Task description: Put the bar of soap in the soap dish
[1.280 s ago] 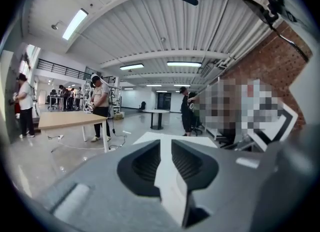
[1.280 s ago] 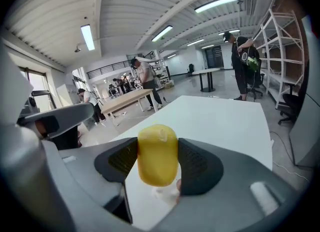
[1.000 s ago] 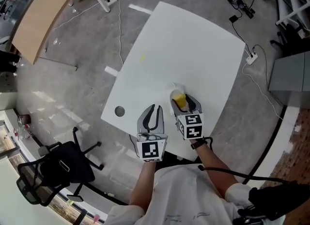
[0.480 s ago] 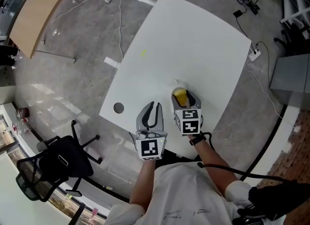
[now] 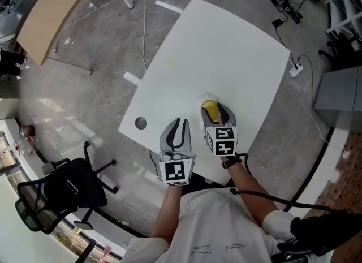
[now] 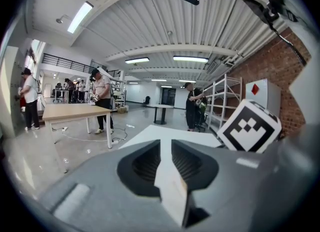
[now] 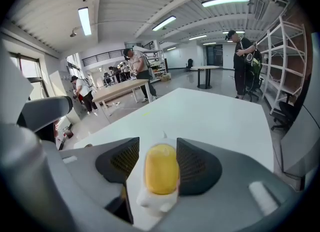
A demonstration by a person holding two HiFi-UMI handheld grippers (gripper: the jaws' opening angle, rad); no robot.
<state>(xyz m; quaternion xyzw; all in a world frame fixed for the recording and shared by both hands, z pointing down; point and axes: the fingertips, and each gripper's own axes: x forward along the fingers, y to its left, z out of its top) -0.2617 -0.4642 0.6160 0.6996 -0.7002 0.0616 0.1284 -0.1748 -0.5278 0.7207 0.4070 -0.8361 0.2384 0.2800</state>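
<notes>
A yellow bar of soap (image 7: 161, 168) lies on a small white soap dish (image 7: 149, 202) on the white table (image 5: 226, 47). My right gripper (image 7: 158, 148) straddles both, one jaw on each side, and its jaws are closing. A thin gap still shows on the soap's left side. From the head view the soap (image 5: 210, 110) sits between the right gripper's (image 5: 216, 109) jaws near the table's near edge. My left gripper (image 5: 181, 123) rests just to its left, jaws almost together with nothing between them; in its own view the left gripper (image 6: 166, 148) looks out over the table.
A round grommet hole (image 5: 141, 123) sits near the table's left corner. A black office chair (image 5: 68, 191) stands on the floor to the left, a wooden table (image 5: 51, 13) farther off. Cables and a power strip (image 5: 294, 68) lie right of the table. People stand in the background.
The right gripper has edged slightly along the table, with the soap and dish still between its jaws. The left gripper has stayed where it was.
</notes>
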